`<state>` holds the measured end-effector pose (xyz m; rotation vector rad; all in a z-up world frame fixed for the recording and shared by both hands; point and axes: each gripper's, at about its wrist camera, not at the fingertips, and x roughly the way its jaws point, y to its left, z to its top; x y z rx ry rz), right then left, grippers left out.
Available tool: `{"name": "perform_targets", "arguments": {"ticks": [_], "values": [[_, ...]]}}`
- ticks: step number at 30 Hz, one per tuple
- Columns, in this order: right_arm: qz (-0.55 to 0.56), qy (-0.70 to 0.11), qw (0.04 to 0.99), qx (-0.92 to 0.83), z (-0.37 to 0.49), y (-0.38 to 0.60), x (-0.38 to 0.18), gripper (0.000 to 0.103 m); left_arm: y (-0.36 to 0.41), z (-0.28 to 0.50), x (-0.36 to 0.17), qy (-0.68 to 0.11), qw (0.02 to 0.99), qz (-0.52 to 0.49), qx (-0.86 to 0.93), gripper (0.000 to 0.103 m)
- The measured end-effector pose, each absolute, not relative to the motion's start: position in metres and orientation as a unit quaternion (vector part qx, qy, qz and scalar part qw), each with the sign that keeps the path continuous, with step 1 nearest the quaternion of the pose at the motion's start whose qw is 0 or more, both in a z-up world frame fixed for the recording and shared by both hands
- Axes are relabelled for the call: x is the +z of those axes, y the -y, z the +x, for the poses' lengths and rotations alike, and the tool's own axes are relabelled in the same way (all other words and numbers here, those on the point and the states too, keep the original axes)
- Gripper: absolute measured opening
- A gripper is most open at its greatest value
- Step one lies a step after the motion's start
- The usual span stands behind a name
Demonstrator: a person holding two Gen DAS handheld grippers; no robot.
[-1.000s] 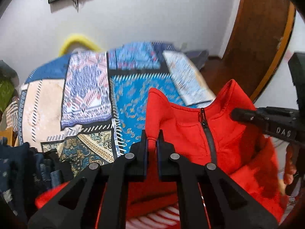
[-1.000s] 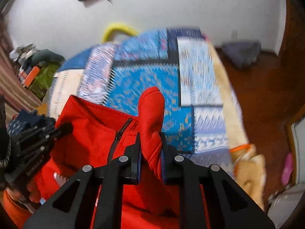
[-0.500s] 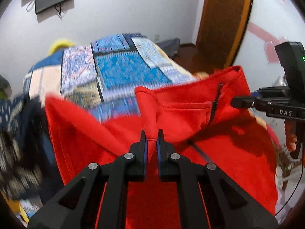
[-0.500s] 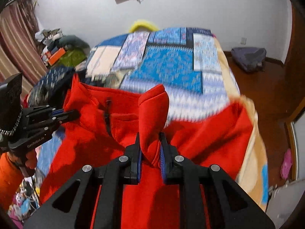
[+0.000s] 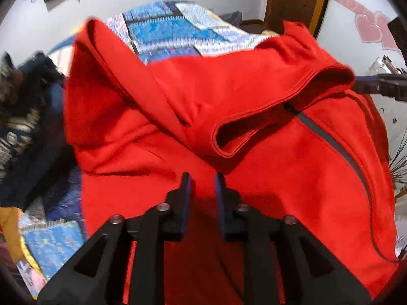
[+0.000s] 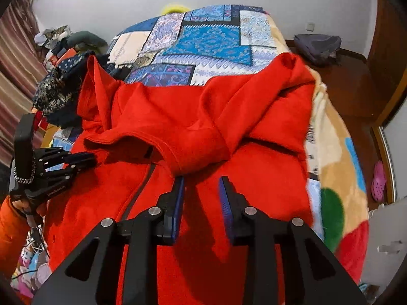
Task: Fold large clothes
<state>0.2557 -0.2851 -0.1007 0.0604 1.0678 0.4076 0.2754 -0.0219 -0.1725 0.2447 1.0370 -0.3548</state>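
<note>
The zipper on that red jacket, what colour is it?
The zipper is dark grey, clearest in the left wrist view.

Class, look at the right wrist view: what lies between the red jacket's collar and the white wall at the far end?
The bed's blue patchwork blanket fills that stretch beyond the red jacket, with a yellow object at the wall.

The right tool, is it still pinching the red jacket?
Apart. In the right wrist view, the right tool is opening, with a clear gap between its blue pads, and the red jacket lies below them, no fabric pinched.
</note>
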Motion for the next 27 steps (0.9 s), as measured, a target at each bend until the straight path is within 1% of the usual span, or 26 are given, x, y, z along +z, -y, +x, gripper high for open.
{"name": "perform_targets", "arguments": {"ticks": [1, 3, 4, 5, 6, 7, 8, 9, 10, 12, 15, 19, 21, 23, 27], "values": [[0.032, -0.499, 0.845, 0.192, 0.253, 0.287, -0.097, 0.029, 0.02, 0.274, -0.165, -0.481, 0.853, 0.122, -0.164, 0.03], [0.042, -0.48, 0.856, 0.187, 0.256, 0.291, -0.082, 0.03, 0.018, 0.275, -0.147, -0.46, 0.865, 0.128, -0.154, 0.04], [0.045, -0.474, 0.859, 0.187, 0.258, 0.292, -0.078, 0.031, 0.017, 0.279, -0.135, -0.447, 0.873, 0.124, -0.149, 0.042], [0.05, -0.465, 0.864, 0.186, 0.264, 0.29, -0.07, 0.032, 0.015, 0.282, -0.127, -0.439, 0.878, 0.118, -0.146, 0.047], [0.052, -0.459, 0.868, 0.184, 0.268, 0.288, -0.066, 0.036, 0.014, 0.286, -0.119, -0.432, 0.884, 0.111, -0.141, 0.053], [0.051, -0.452, 0.871, 0.183, 0.272, 0.285, -0.063, 0.044, 0.014, 0.293, -0.109, -0.418, 0.893, 0.101, -0.131, 0.056], [0.047, -0.445, 0.876, 0.182, 0.278, 0.28, -0.06, 0.048, 0.016, 0.299, -0.104, -0.41, 0.898, 0.097, -0.127, 0.058], [0.043, -0.437, 0.879, 0.186, 0.283, 0.273, -0.058, 0.054, 0.017, 0.305, -0.1, -0.403, 0.902, 0.095, -0.124, 0.059], [0.039, -0.434, 0.88, 0.19, 0.29, 0.265, -0.06, 0.057, 0.021, 0.312, -0.098, -0.4, 0.904, 0.092, -0.123, 0.06], [0.037, -0.445, 0.874, 0.191, 0.299, 0.255, -0.07, 0.057, 0.029, 0.325, -0.103, -0.405, 0.902, 0.083, -0.124, 0.062], [0.024, -0.482, 0.855, 0.189, 0.308, 0.241, -0.1, 0.057, 0.042, 0.341, -0.132, -0.441, 0.886, 0.07, -0.125, 0.064], [-0.01, -0.528, 0.831, 0.173, 0.302, 0.244, -0.139, 0.057, 0.043, 0.341, -0.189, -0.51, 0.846, 0.105, -0.118, 0.065], [-0.011, -0.536, 0.826, 0.175, 0.294, 0.256, -0.148, 0.057, 0.034, 0.334, -0.204, -0.523, 0.837, 0.099, -0.127, 0.073], [0.001, -0.524, 0.831, 0.187, 0.282, 0.27, -0.144, 0.057, 0.021, 0.325, -0.203, -0.52, 0.84, 0.082, -0.13, 0.078], [0.025, -0.516, 0.838, 0.177, 0.268, 0.293, -0.126, 0.058, 0.002, 0.307, -0.186, -0.511, 0.847, 0.088, -0.117, 0.079]]}}
